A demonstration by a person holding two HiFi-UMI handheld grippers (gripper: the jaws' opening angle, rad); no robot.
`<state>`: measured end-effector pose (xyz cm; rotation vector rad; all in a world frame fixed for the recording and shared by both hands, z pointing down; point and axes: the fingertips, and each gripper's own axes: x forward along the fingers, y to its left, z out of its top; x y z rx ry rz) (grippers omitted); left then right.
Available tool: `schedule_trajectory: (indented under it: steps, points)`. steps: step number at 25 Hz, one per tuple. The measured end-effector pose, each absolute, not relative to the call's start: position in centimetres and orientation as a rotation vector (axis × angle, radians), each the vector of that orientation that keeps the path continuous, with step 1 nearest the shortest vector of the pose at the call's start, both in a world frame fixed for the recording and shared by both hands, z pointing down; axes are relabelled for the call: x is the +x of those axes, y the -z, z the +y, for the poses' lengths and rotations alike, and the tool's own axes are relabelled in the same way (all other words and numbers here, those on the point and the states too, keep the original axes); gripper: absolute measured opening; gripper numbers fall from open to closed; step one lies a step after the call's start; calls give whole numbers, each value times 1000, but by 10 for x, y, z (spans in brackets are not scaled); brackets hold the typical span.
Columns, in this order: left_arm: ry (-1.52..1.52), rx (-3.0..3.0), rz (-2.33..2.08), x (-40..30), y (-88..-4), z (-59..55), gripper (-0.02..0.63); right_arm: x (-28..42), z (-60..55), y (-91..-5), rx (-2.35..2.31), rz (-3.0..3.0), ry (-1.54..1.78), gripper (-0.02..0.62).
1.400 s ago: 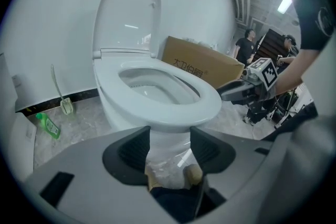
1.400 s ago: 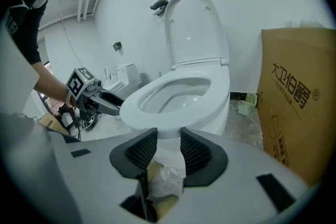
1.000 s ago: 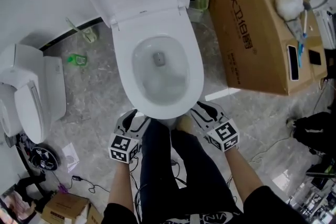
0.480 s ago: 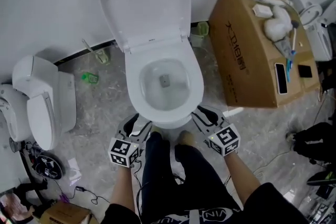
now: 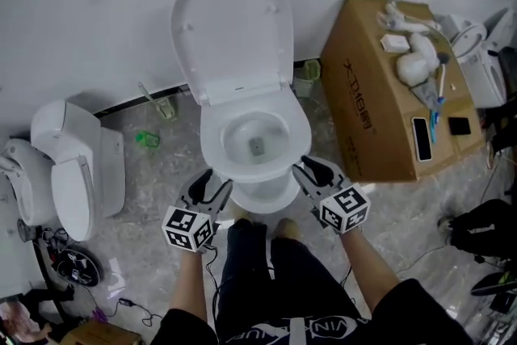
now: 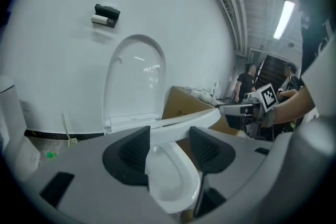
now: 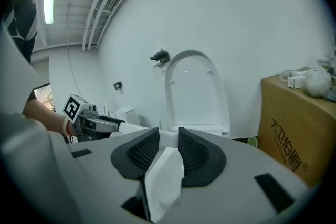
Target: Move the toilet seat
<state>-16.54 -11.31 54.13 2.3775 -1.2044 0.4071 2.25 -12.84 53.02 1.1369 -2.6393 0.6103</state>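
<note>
Seat lifted off the bowl, gripped on both front corners

Holding the seat up over the bowl, hinged at the back below the raised lid. Got the left gripper jaws clamped on the rim. Right gripper jaws have just been closing, pinching the rim too. Looks like stiff, glossy plastic, so light but slippery. Best to grab the front edge evenly, or risk twisting the hinge.
</note>
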Motion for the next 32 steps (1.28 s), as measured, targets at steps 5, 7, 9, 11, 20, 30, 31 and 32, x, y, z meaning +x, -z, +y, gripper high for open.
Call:
schedule_trajectory:
  steps: [5, 7, 9, 11, 20, 30, 31, 32]
  points:
    - [-343, 2391, -1229, -170, -512, -143, 232, 17, -160, -502, 1189, -2660, -635, 119]
    - [-297, 2392, -1244, -171, -500, -155, 216, 15, -173, -490, 1221, -2676, -637, 108]
    - [-242, 2390, -1263, -172, -488, -169, 198, 13, -187, -478, 1257, -2695, -641, 96]
    - [-195, 2388, -1277, -174, -477, -182, 187, 10, -201, -467, 1285, -2707, -638, 86]
    - [-125, 2429, -1295, -182, -439, -239, 133, -7, -259, -429, 1387, -2701, -546, 31]
    - [-227, 2516, -1336, -183, -411, -296, 72, -15, -326, -402, 1502, -2670, -493, 3]
    - [-243, 2524, -1350, -183, -408, -302, 63, -16, -332, -400, 1509, -2670, -492, 3]
    - [-250, 2526, -1362, -183, -406, -308, 49, -18, -339, -398, 1514, -2670, -491, 3]
